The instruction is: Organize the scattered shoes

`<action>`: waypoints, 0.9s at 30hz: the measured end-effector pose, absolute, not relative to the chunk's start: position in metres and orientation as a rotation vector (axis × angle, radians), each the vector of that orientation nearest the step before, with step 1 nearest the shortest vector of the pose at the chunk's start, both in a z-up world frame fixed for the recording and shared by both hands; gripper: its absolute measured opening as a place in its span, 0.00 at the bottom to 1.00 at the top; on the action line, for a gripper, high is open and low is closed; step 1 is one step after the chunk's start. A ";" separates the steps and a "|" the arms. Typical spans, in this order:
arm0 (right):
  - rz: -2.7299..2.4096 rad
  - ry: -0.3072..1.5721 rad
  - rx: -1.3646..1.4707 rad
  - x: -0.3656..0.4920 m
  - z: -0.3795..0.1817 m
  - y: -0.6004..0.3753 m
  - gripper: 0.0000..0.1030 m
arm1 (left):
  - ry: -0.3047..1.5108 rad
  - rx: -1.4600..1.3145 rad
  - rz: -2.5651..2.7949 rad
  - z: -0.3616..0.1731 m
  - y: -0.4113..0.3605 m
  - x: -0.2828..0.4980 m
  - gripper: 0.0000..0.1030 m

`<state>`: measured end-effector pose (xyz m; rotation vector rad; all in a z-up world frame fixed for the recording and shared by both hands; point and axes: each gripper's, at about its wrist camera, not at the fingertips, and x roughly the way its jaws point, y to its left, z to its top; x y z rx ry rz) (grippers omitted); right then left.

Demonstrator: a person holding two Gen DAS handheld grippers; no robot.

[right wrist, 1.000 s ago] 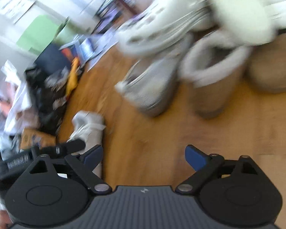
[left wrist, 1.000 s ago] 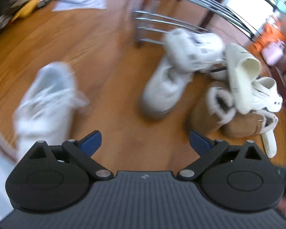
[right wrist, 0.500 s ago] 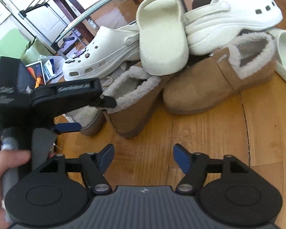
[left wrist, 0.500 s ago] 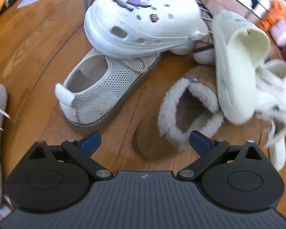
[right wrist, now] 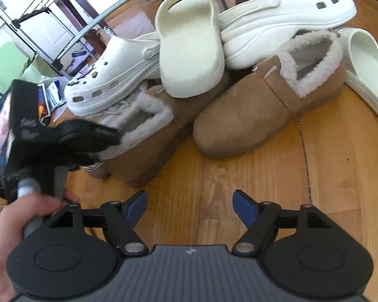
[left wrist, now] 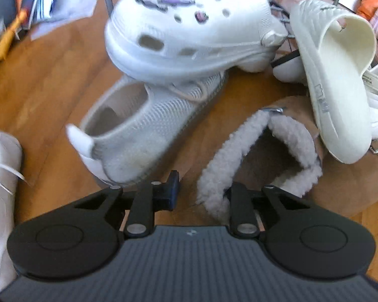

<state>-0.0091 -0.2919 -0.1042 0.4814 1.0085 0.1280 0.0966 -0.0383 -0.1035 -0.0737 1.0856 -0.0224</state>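
- Left wrist view: the left hand-held gripper [left wrist: 199, 191] is closing on the fleecy grey collar of the tan suede fleece-lined slipper [left wrist: 272, 151] lying on the wooden floor [left wrist: 37, 80]. The left finger is in plain sight beside the collar; the right one is hidden behind the fleece, so a firm pinch cannot be confirmed.
- The bite looks shallow. I judge it wiser to catch suede together with fleece, since fleece alone may slip.
- The cream ridged rubber slide [left wrist: 340, 88] leans on this slipper, and the white perforated clog [left wrist: 189, 30] rests on the white mesh sneaker [left wrist: 143, 130] beside it. A slow lift should keep the pile from tumbling.
- Right wrist view: the right hand-held gripper [right wrist: 190, 205] hangs spread and empty over bare floor, its jaws opening, near the second tan slipper [right wrist: 259, 110], which seems the natural partner to take.
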 end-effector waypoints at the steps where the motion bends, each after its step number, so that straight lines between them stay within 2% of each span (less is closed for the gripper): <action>1: 0.131 1.008 0.487 -0.009 -0.105 -0.292 0.73 | 1.096 -0.093 -0.026 -0.103 -0.034 0.095 0.20; 5: 0.126 1.020 0.500 -0.006 -0.109 -0.294 0.73 | 1.136 -0.151 -0.032 -0.100 -0.008 0.072 0.20; 12: 0.134 1.011 0.508 -0.006 -0.110 -0.297 0.73 | 0.992 -0.070 0.027 -0.053 0.032 0.008 0.23; 14: 0.148 1.003 0.499 -0.006 -0.109 -0.295 0.75 | 1.024 -0.058 0.021 -0.053 0.040 0.007 0.24; 15: 0.153 1.004 0.496 -0.006 -0.110 -0.294 0.77 | 1.089 -0.039 0.022 -0.063 0.043 0.011 0.28; 16: 0.158 1.005 0.493 -0.005 -0.111 -0.292 0.78 | 1.146 -0.050 0.034 -0.073 0.047 0.014 0.37; 17: 0.167 1.007 0.487 -0.005 -0.111 -0.290 0.78 | 1.194 -0.082 0.046 -0.082 0.051 0.014 0.39; 19: 0.191 1.011 0.473 -0.004 -0.110 -0.284 0.79 | 1.257 -0.129 0.068 -0.094 0.059 0.014 0.53; 20: 0.203 1.013 0.462 -0.004 -0.110 -0.282 0.80 | 1.248 -0.129 0.074 -0.093 0.061 0.012 0.57; 22: 0.232 1.016 0.411 -0.007 -0.107 -0.274 0.81 | 1.229 -0.130 0.081 -0.089 0.065 0.009 0.74; 27: 0.331 1.050 0.314 -0.008 -0.106 -0.252 0.85 | 1.203 -0.151 0.079 -0.076 0.074 0.006 0.92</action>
